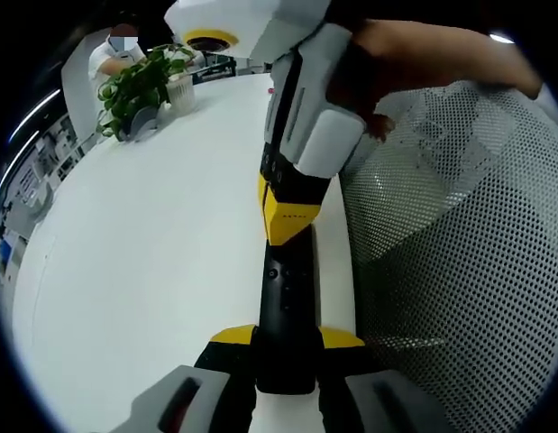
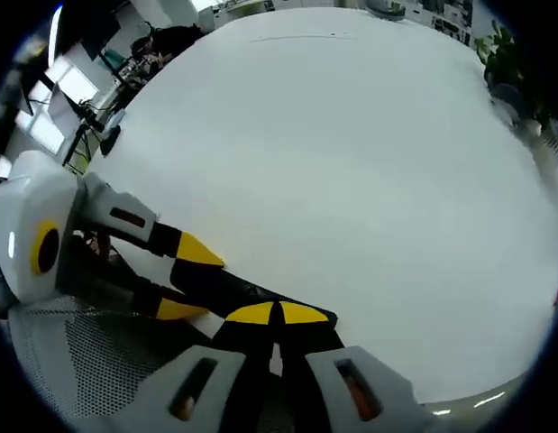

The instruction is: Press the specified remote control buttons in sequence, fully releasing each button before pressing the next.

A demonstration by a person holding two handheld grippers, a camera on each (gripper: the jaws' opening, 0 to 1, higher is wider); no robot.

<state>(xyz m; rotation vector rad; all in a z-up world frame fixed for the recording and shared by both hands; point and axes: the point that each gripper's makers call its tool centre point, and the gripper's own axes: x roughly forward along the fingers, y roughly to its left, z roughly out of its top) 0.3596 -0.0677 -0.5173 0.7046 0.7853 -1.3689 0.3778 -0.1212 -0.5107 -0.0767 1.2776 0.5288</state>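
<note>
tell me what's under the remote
The remote is held between the left gripper jaws above the edge of the white table. A mesh chair sits beside it. The right gripper tips cover the remote's far end.

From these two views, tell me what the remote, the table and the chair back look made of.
Remote: black, matte, probably plastic; small moulded buttons show on its face. Table: smooth white top with a faint sheen, likely laminate or painted board; the look leaves it open. Chair back: pale mesh, evidently woven or perforated fabric, since regular dark holes cover it. The left gripper is shut on the remote.
</note>
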